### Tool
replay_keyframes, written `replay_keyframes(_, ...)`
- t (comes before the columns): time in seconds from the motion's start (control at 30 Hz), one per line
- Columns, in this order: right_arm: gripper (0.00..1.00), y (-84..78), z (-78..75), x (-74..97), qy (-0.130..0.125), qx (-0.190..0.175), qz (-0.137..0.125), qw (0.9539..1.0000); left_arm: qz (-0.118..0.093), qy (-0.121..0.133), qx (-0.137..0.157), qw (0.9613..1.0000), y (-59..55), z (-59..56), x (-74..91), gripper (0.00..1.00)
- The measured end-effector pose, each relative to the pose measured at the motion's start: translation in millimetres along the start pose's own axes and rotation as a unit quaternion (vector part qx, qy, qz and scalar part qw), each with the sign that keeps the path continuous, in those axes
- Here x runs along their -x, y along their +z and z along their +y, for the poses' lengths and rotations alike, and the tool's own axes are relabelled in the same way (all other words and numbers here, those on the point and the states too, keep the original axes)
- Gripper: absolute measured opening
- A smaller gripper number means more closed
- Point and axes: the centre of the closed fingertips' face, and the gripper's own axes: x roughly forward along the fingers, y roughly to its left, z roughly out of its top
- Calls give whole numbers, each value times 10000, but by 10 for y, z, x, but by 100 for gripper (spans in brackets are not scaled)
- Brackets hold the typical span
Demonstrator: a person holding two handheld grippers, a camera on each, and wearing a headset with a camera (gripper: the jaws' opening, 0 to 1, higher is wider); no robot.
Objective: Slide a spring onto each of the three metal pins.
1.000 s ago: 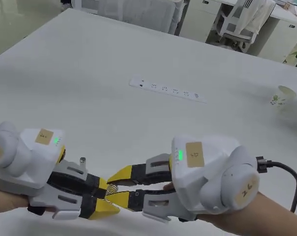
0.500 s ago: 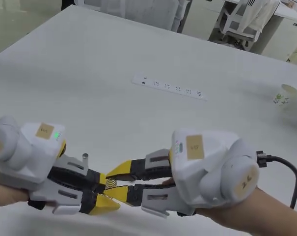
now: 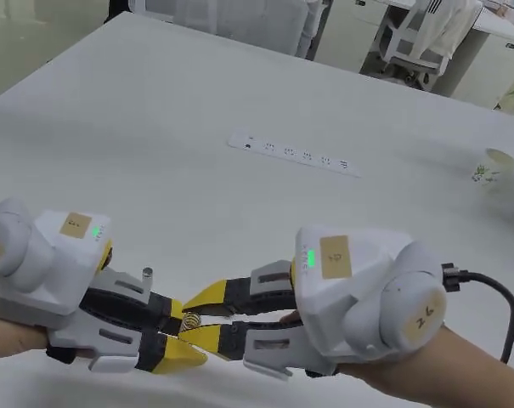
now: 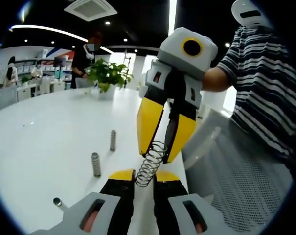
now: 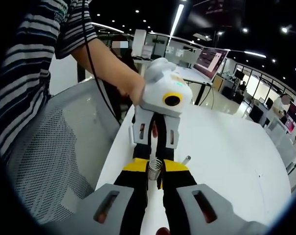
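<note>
Yellow-tipped jaws meet nose to nose at the near edge of the white tabletop (image 3: 240,93), with the one loose spring (image 3: 189,322) caught between them. The left hand-held gripper (image 4: 144,178) seems pinched on the spring's lower end. The right hand-held gripper (image 5: 155,171), coming in from the opposite side, looks closed on the other end, so both appear to grip the same little coil in mid-air. From where I stand that is the risky part. If either one lets go while the coil is squeezed or bent, it could flick out sideways. The two tools hang right over the near edge, with a mesh chair (image 4: 236,166) below, so a dropped spring may leave the tabletop altogether. Two grips pulling against each other could also kink it. It sits at a slant in the left gripper view, so whichever tool keeps it may have the open end badly lined up for threading. A bare pin (image 3: 146,274) stands upright just beyond the left tool, near enough to be knocked by a careless swing. In the left gripper view, two other pins (image 4: 95,164) further off look ribbed, as if already wearing springs, though I can't be sure.
</note>
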Motion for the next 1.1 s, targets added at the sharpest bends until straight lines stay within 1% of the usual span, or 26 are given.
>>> replay_keyframes(0.07, 7, -4, 1, 2, 6, 5, 14, 10000, -56, 2, 79, 10000, 17, 1, 7, 10)
replay_keyframes(0.13, 7, -8, 2, 4, 1, 23, 32, 10000, -47, 30, 72, 10000, 14, 8, 14, 13)
replay_keyframes(0.33, 7, -21, 1, 1, -2, 29, 66, 10000, -29, 29, 93, 9999, 3, -2, 43, 13)
replay_keyframes(0.43, 7, -25, -4, 1, -17, 29, 70, 10000, -30, 50, 165, 9998, 2, 2, 54, 16)
replay_keyframes(0.67, 7, -26, -23, 7, -61, 22, 67, 10000, -32, 25, 175, 9998, 2, -15, 68, 21)
replay_keyframes(0.73, 7, -31, -29, 12, -74, 14, 73, 9999, -33, 15, 223, 9997, -1, -22, 71, 22)
replay_keyframes(0.83, 7, -37, -35, 15, -85, 13, 80, 9999, -40, -1, 259, 9997, -5, -33, 79, 25)
replay_keyframes(0.93, 7, -33, -37, 18, -98, 13, 66, 9999, -25, 19, 275, 9996, -18, -30, 88, 28)
replay_keyframes(1.1, 7, -49, -42, 23, -119, 18, 82, 9999, -59, 67, 308, 9995, -22, -25, 114, 34)
